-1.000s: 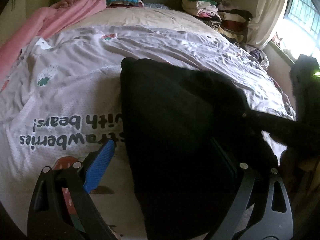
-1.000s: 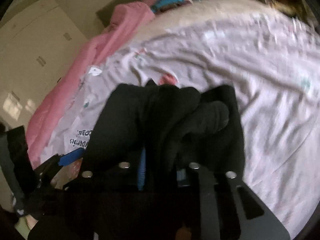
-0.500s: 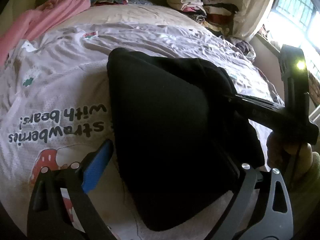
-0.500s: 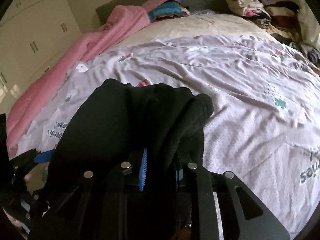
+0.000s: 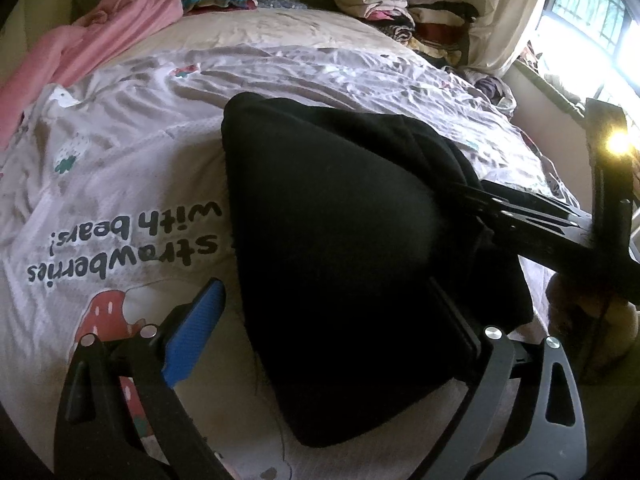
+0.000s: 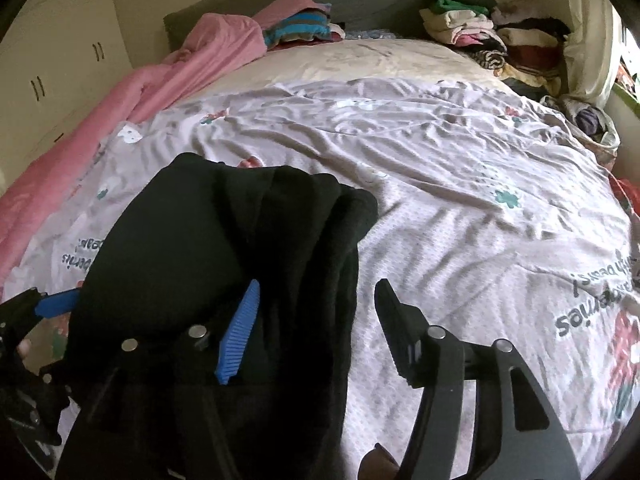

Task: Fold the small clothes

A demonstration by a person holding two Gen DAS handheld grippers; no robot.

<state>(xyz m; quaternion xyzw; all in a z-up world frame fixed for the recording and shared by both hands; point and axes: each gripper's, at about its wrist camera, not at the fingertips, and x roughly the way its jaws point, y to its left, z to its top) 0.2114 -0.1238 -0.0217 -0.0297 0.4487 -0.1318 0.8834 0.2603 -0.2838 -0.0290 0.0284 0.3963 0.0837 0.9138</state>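
1. The right gripper (image 6: 316, 334) stood wide, its blue pad lying against the black garment (image 6: 208, 264) and its dark finger out over bare sheet; half a second before, it had been pinched on a bunched fold, so the fold had just been let go.
2. The left gripper (image 5: 328, 328) was also spread wide, as it had been a second earlier, with the black garment (image 5: 340, 264) lying across the gap and over its right finger; nothing was pinched.
3. The release suggested that this fold was done and the piece could be set down or smoothed.
4. The garment lay on the printed bedsheet (image 5: 120, 184), at the near edge.
5. Only the right view showed the open release and the garment's stacked layers; only the left view showed the right tool reaching in from the side, fingers buried in cloth.
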